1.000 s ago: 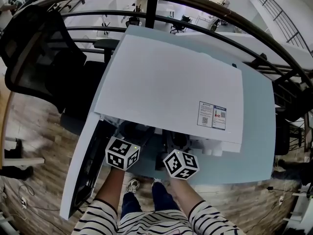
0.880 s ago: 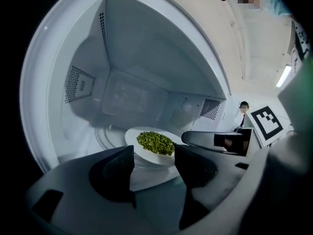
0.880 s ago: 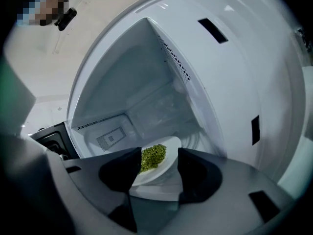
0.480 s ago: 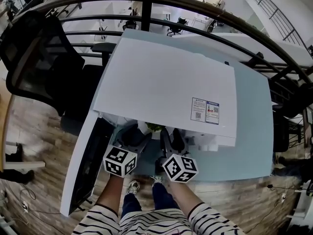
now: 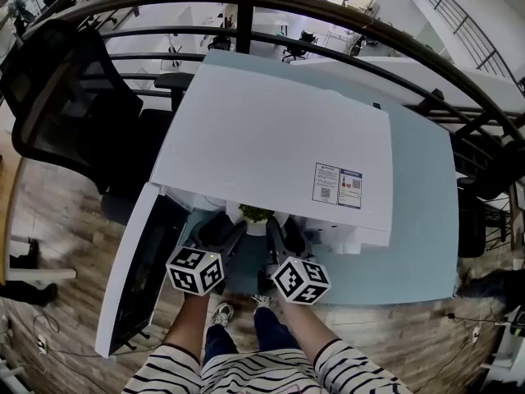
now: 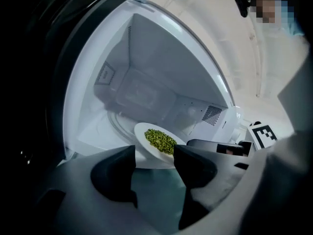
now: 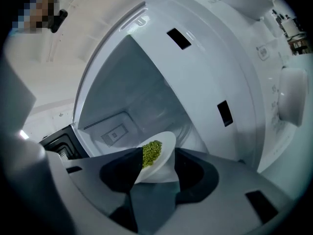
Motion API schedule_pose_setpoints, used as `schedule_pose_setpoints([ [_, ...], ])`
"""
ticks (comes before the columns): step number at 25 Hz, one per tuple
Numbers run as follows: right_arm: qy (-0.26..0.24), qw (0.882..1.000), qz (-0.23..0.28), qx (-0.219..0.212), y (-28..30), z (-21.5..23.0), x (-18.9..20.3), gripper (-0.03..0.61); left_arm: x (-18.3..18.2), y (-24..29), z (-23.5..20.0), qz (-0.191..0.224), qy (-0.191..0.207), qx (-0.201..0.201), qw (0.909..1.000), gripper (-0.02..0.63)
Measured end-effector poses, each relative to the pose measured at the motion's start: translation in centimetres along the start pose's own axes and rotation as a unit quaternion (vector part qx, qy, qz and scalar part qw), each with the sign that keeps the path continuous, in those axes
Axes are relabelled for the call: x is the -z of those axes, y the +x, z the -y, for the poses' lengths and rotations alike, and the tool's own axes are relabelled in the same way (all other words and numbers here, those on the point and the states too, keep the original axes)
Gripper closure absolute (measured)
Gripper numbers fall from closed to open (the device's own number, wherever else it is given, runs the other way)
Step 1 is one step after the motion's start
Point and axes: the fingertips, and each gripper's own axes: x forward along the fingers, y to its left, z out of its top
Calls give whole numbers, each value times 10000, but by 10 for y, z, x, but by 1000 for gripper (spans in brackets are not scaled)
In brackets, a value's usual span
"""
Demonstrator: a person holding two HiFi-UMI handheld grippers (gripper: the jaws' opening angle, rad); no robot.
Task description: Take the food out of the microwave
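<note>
The left gripper [image 6: 155, 156] stands with its jaws wide, and the plate [image 6: 142, 133] fills the gap from tip to tip, its rim meeting both dark jaws. This reads as a grasp across the plate, though the actual contact of the pads lies behind the tips. The right gripper [image 7: 156, 169] has the same plate between its jaws, which are closing on it. The white underside lies toward one jaw and the heap of green peas [image 7: 151, 153] faces the other; a firm seat is judged not yet reached. Both grippers are rolled, so the plate appears canted in each gripper view while probably lying near level. In the head view the plate sits at the mouth of the microwave [image 5: 271, 130], just under the front edge of its top, forward of both grippers and between them. Neither hand is clearly the nearer: the plate lies inboard of each, to the right of the left gripper and to the left of the right one. The plate is round, so no long axis governs the grip. The relation that matters is that the way out of the microwave runs straight back toward the person, alongside the open door [image 5: 135, 277], which is swung out at the microwave's left side. The microwave stands on a pale table [image 5: 426, 220]. Judged step: drawing the plate clear of the microwave, kept level lest the peas roll off.
</note>
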Motion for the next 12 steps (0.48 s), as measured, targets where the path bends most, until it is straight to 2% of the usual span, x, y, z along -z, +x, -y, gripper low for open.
schedule_pose_setpoints([
  [7,420,9978,-292,-418,7,1,4,413,4,5,1,178,-785,102,9967,376],
  [10,416,9965,-427,-584,8,1,4,442,4,6,2,305,-1102,125,9934,440],
  [12,426,9955,-509,-680,9,1,4,445,3,6,2,399,-1281,94,9909,451],
])
